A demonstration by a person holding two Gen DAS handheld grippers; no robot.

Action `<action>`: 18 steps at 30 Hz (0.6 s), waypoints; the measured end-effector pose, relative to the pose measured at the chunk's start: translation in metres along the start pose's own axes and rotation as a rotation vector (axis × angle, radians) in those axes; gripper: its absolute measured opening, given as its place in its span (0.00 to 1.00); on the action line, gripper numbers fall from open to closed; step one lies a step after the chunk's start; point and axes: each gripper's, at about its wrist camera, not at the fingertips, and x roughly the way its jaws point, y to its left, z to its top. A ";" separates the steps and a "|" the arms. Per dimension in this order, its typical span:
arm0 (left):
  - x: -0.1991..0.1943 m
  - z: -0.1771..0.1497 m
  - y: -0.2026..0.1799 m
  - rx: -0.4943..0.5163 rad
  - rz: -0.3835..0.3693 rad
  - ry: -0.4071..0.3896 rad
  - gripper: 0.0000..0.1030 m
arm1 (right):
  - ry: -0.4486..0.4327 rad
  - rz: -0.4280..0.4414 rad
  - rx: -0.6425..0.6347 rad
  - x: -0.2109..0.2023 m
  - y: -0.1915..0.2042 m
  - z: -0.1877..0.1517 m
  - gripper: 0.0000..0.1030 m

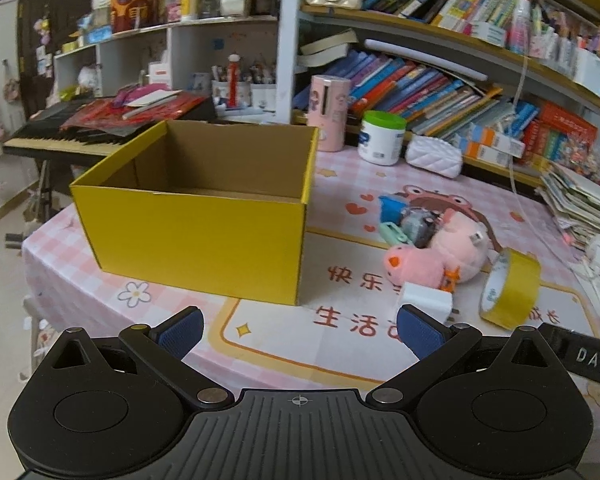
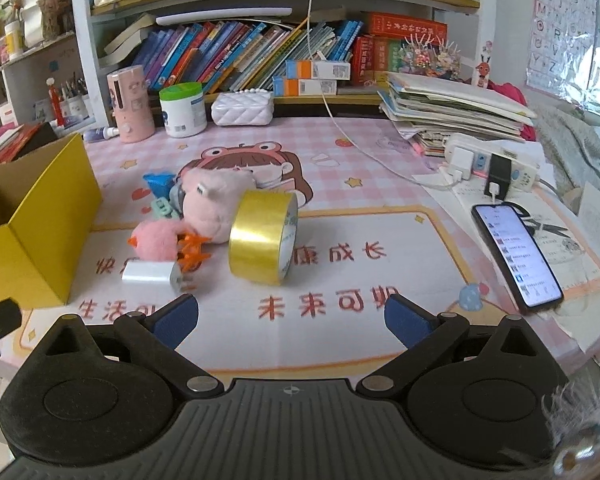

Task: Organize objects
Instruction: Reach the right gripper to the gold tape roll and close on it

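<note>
Yellow cardboard box (image 1: 196, 216) is seen open-topped at the left of the pink checked tabletop (image 1: 268, 344). Beside it, toward the right, a white charger (image 2: 150, 274), pink plush toys (image 2: 204, 212) and a gold tape roll (image 2: 262, 236) standing on edge are clustered. A phone (image 2: 516, 252) is laid farther right. Left tool (image 1: 300, 330) and right tool (image 2: 292, 316) are both held wide, nothing gripped.

The box (image 1: 196, 236) is matt yellow cardboard, raw brown inside. The tape roll (image 2: 262, 236) shines glossy gold. The pig toy (image 2: 212, 208) is soft pink plush.
</note>
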 end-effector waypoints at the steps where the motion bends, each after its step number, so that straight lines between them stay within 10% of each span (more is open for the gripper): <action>1: 0.000 0.001 0.000 -0.006 0.009 0.001 1.00 | -0.001 0.008 -0.001 0.003 -0.001 0.003 0.98; 18: 0.014 0.004 -0.012 -0.028 0.102 0.027 1.00 | 0.061 0.090 -0.039 0.077 0.001 0.036 0.96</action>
